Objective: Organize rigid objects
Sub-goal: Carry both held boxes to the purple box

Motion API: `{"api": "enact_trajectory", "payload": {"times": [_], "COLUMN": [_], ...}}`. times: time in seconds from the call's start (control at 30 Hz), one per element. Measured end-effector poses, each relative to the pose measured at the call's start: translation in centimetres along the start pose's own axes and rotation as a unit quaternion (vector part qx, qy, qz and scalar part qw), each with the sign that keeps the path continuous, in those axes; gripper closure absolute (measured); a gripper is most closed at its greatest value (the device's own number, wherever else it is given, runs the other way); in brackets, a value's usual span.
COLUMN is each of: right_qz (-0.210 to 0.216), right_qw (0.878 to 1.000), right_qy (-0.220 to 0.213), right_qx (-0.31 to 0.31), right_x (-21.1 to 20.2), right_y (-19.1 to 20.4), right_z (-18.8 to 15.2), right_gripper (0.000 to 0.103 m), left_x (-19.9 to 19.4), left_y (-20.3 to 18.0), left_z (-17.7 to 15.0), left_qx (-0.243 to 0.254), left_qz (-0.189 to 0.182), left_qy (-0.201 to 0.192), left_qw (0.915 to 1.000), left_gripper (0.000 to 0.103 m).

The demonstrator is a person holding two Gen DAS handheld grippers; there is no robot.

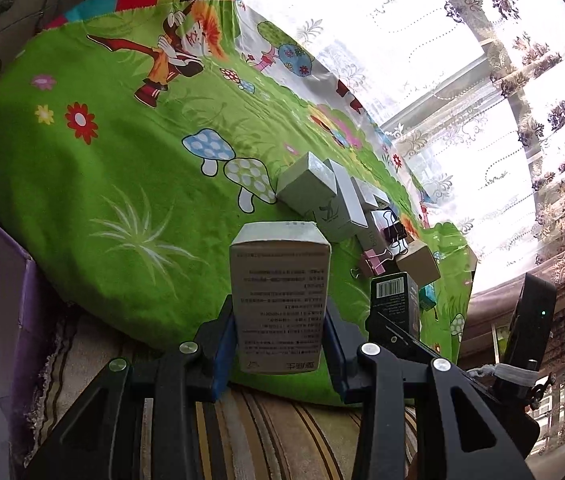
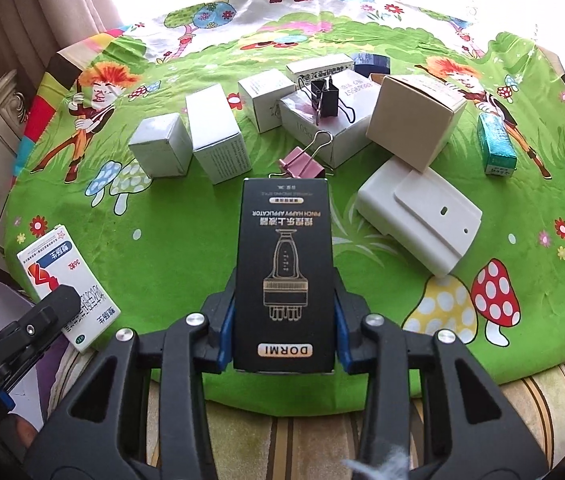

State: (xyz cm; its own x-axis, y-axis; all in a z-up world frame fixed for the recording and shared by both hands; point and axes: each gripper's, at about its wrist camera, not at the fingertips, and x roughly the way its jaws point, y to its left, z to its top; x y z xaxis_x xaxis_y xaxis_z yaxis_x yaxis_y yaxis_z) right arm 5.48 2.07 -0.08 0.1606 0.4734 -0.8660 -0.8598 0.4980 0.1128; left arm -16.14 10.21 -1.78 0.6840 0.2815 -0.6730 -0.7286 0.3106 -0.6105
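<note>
My right wrist view takes in the whole green cartoon cloth (image 2: 154, 216) on the worktop; my left wrist view shows only its near half, with the lace curtain (image 1: 482, 80) bright behind.

Only the right view shows the flat white plastic case (image 2: 422, 216), lying to the right of the black box (image 2: 286, 276), and the tan carton (image 2: 414, 120) beyond the case, tilted against a pile of white boxes. Left of that pile stand three white cartons in a row (image 2: 218, 136). A teal packet (image 2: 496, 146) sits far right of the black box, a pink binder clip (image 2: 302, 166) just behind the box's top edge, and a black clip (image 2: 324, 96) on the pile.

My right tongs (image 2: 284, 332) pinch the black box by its long sides; it is tall, matte, with gold line art and "DORMI" at the near end. No earlier frame shows it.

My left tongs (image 1: 280, 332) pinch a white medicine box (image 1: 280, 296), its printed back toward the left camera; the right view shows its red-and-white front at the cloth's near left corner.
</note>
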Motion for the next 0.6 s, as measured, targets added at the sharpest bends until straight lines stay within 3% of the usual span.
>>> {"api": "enact_trajectory", "payload": {"times": [0.33,0.6], "right_qz": [0.048,0.092], "right_qw": [0.998,0.992], "right_qy": [-0.013,-0.019], "right_qx": [-0.048,-0.088], "right_x": [-2.4,-4.5], "right_y": [5.3,9.1], "right_z": [-2.1,-3.9], "right_gripper": [0.06,0.06], "left_x": [-4.6,-9.1], "left_y": [3.3,6.9], "left_z": [-1.2,-2.9], "left_qx": [-0.044,-0.101], "left_qz": [0.068,0.121], "left_qy": [-0.063,-0.111], "left_qw": [0.9947,0.9813], "left_gripper": [0.063,0.063]}}
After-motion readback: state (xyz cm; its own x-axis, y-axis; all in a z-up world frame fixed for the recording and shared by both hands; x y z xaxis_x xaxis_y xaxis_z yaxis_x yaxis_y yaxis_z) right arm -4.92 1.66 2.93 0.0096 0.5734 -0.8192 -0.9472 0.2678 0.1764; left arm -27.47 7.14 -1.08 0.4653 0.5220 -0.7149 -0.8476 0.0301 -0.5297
